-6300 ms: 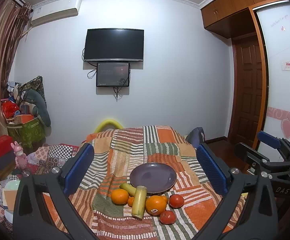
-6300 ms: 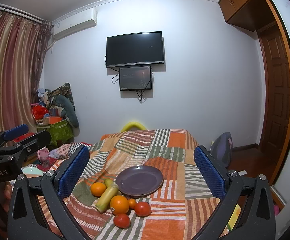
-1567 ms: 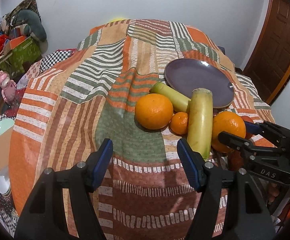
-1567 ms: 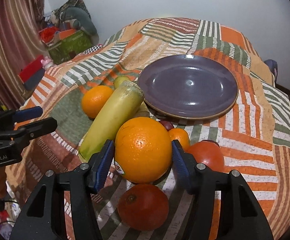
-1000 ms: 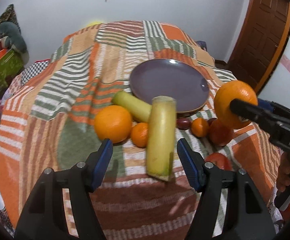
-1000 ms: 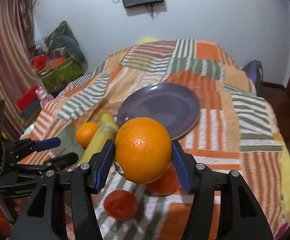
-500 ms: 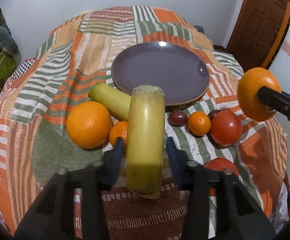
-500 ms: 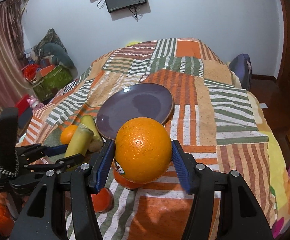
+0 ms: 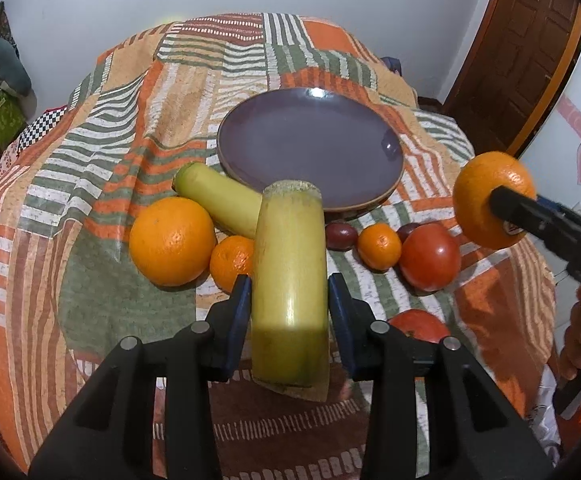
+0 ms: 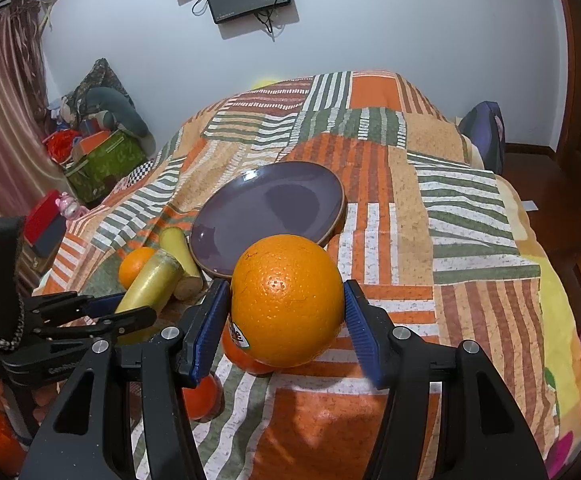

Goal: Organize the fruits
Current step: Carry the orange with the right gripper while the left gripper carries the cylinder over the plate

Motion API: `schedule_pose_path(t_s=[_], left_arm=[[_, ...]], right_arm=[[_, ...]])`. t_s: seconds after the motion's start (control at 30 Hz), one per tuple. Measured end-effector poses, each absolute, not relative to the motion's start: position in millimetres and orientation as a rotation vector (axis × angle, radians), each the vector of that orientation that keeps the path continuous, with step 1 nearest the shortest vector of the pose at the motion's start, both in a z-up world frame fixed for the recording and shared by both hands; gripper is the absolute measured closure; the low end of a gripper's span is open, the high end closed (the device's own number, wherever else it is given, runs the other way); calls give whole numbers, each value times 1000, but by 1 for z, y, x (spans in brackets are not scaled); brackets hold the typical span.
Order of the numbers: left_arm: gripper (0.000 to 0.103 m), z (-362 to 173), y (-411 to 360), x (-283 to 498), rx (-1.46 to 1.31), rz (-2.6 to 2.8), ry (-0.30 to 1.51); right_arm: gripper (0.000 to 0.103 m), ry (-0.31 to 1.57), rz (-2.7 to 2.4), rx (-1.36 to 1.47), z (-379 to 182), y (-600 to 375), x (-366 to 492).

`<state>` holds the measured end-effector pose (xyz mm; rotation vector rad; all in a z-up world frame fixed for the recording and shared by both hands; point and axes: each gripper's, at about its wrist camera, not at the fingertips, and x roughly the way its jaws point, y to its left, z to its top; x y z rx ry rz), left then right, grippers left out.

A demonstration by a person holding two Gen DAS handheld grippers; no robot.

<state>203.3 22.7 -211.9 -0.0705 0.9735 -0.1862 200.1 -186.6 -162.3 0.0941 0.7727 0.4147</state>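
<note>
Left wrist view: the left tongs (image 9: pixel 289 308) pinch the yellow-green cane piece (image 9: pixel 289 276) just in front of the purple plate (image 9: pixel 310 152), presumably to carry it there.

Right wrist view: the right tongs (image 10: pixel 286 320) clamp the big orange (image 10: pixel 287 300), raised just before the plate.

Purple plate (image 9: pixel 310 152) bare across its whole face; open quilt (image 10: pixel 450 240) beyond it and to its right, free approach from that side. Near rim crowded: a yellow-green stalk piece (image 9: pixel 218 200) lies against the plate's left-front edge, a large orange (image 9: pixel 171 241) and small tangerine (image 9: pixel 231 263) just left of centre, a dark plum (image 9: pixel 340 236), second tangerine (image 9: pixel 379 247) and red tomato (image 9: pixel 430 257) packed along the front right. Another tomato (image 9: pixel 418 326) sits nearer the quilt's front edge. Left half of quilt open.
</note>
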Motion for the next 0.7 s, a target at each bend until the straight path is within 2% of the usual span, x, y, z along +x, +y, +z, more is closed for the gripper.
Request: schedule_pose_path(t_s=[0.7], left_arm=[[65,-167,37,217,-42,-134,868]], right_arm=[[49,726,398,77,-152,-191,212]])
